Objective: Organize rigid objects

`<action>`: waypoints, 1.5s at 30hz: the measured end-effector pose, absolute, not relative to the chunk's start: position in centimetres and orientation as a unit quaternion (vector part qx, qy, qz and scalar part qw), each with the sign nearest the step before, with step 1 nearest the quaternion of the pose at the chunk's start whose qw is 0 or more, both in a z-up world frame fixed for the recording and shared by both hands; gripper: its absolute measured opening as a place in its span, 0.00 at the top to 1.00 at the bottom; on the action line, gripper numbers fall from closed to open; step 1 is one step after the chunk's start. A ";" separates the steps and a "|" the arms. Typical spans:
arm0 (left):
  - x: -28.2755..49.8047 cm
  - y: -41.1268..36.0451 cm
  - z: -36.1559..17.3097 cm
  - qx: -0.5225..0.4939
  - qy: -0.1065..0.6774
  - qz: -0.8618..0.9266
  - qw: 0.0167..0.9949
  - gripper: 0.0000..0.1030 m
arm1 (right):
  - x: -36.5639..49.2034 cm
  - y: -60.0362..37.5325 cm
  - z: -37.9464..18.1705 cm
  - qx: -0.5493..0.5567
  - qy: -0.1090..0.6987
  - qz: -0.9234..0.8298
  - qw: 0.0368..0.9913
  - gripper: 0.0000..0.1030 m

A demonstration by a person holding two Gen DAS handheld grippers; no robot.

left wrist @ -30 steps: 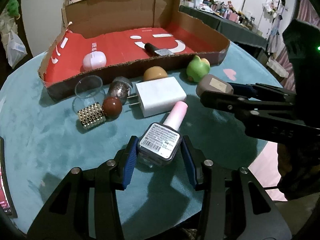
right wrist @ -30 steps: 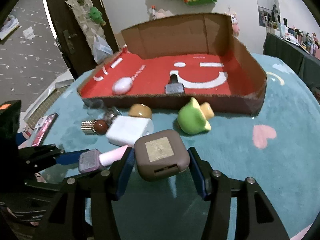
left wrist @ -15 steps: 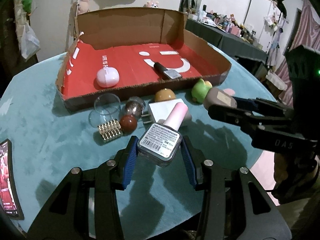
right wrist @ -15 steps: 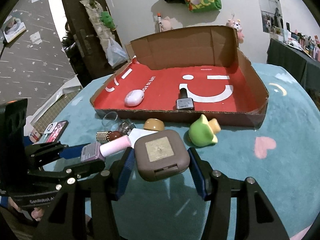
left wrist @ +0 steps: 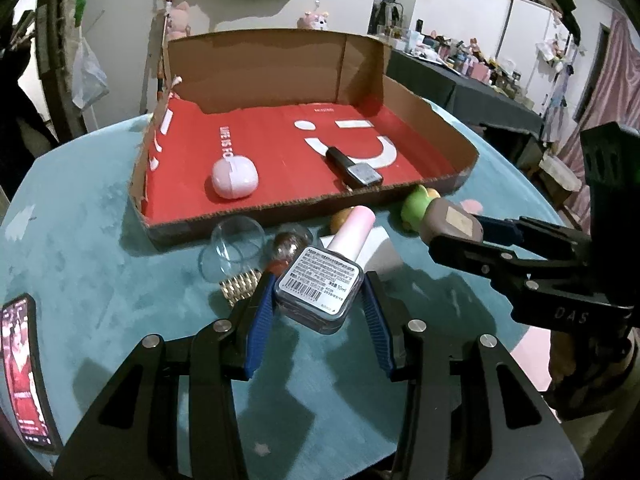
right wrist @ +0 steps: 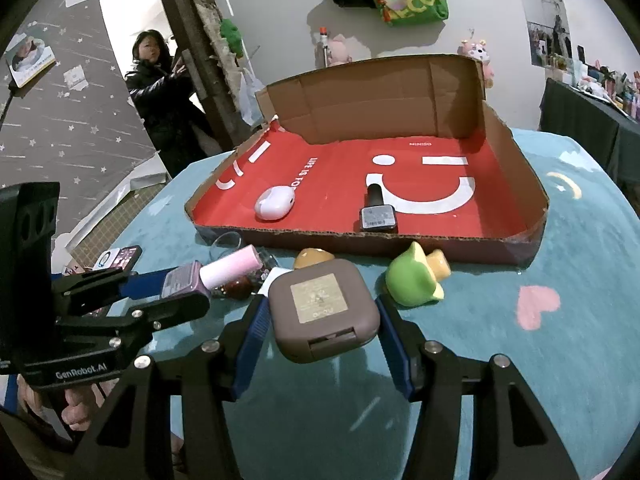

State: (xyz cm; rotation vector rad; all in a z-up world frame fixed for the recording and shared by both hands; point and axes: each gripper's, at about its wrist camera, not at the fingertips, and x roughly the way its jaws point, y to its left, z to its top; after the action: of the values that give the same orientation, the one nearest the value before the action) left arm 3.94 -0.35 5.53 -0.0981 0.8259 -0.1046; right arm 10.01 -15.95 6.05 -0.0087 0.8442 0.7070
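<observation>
My left gripper (left wrist: 318,300) is shut on a nail polish bottle (left wrist: 320,286) with a pink cap, held above the teal table. My right gripper (right wrist: 322,314) is shut on a brown square case (right wrist: 322,310), also held above the table. Each shows in the other view: the brown case (left wrist: 450,224) at the right, the bottle (right wrist: 216,274) at the left. The cardboard box (left wrist: 224,216) with a red floor lies beyond both. Inside it are a pink egg-shaped case (left wrist: 234,178) and a black nail polish bottle (left wrist: 354,168).
In front of the box lie a clear glass dome (left wrist: 234,246), a gold bead cube (left wrist: 240,286), a white charger (left wrist: 380,252), a tan oval piece (right wrist: 314,257) and a green frog toy (right wrist: 414,280). A phone (left wrist: 24,372) lies at the table's left edge. A person (right wrist: 160,96) stands in the doorway.
Both grippers have risen with their objects still held, and the box now appears from higher up and further back. The items on the table have not moved.
</observation>
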 end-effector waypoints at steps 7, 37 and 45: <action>5.4 0.0 5.9 -0.049 0.404 -0.047 0.912 0.60 | 10.9 -15.3 6.3 -0.008 0.404 0.341 0.849 0.45; 15.7 1.2 4.5 -0.040 0.468 -0.026 0.883 0.60 | 19.6 -14.8 6.2 -0.046 0.425 0.285 0.858 0.45; 17.8 0.9 3.2 -0.043 0.490 -0.033 0.870 0.60 | 22.3 -15.1 5.0 -0.058 0.442 0.260 0.856 0.45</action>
State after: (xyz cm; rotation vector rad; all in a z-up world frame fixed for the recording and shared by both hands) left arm 17.79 0.90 3.20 -0.0908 1.0259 -0.0695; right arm 22.30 -15.09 4.96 -0.1228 0.9291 0.5472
